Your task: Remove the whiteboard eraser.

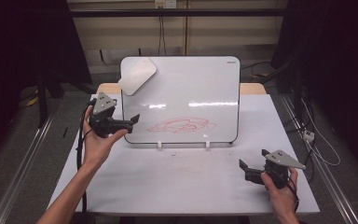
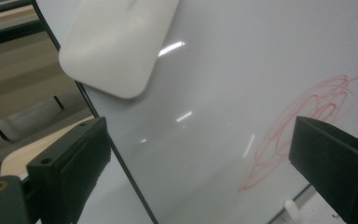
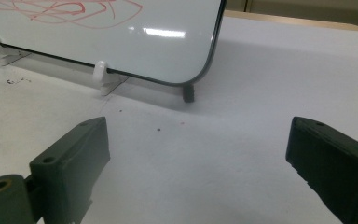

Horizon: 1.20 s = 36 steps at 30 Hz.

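Observation:
A white whiteboard (image 1: 186,88) stands upright at the table's middle, propped in two small white clips (image 1: 159,144). A red scribble (image 1: 182,125) covers its lower middle. A white rounded eraser (image 1: 137,75) clings to its top left corner. My left gripper (image 1: 133,121) hovers open at the board's left edge, below the eraser. In the left gripper view the eraser (image 2: 119,44) is above and the scribble (image 2: 307,121) is to the right, with nothing between the jaws (image 2: 200,135). My right gripper (image 1: 252,158) is open and empty, low over the table's front right.
The white table (image 1: 191,182) spreads bare in front of the board. In the right gripper view the board's lower right corner rests on a small black foot (image 3: 189,92) beside a white clip (image 3: 100,70). Cables (image 1: 317,140) hang off the table's right side.

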Motion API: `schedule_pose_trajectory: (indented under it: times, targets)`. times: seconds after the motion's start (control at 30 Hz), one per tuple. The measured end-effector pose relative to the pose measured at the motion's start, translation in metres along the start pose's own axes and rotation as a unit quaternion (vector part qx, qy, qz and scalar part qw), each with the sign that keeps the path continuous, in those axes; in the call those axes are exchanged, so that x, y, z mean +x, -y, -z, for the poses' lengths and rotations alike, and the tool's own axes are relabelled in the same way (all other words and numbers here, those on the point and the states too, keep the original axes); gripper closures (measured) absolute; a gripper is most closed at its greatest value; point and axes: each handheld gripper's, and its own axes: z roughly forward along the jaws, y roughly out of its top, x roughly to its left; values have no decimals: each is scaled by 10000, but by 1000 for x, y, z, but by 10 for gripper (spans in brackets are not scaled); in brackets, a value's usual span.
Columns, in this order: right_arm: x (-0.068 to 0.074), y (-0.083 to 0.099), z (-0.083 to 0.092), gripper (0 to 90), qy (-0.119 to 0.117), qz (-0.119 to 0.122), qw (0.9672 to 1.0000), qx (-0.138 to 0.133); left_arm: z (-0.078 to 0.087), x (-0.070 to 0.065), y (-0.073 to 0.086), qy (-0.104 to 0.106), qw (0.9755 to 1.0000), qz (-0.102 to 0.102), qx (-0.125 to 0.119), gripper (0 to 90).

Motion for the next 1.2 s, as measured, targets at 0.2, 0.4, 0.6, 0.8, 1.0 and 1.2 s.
schedule_pose_trajectory:
  times: [0.2,0.4,0.6,0.8,1.0,1.2]
  targets:
    - [0,0,1,58,-39,8,10000,-10,-10,7,-14,-213,9994,-261,-4,61]
    - [0,0,-1,58,-78,8,10000,4,-20,11,-30,-356,9980,-517,2,73]
    - [1,0,-3,58,-104,14,9999,28,-28,13,-44,-450,9966,-688,-16,86]
    - [2,-1,-4,58,-129,40,9999,24,-37,17,-54,-551,9955,-762,-70,106]
    - [2,-2,-5,58,-139,36,9999,14,-48,22,-61,-548,9959,-717,-82,129]
    - [6,-3,-6,58,-170,98,9998,34,-55,27,-66,-557,9958,-719,-99,174]
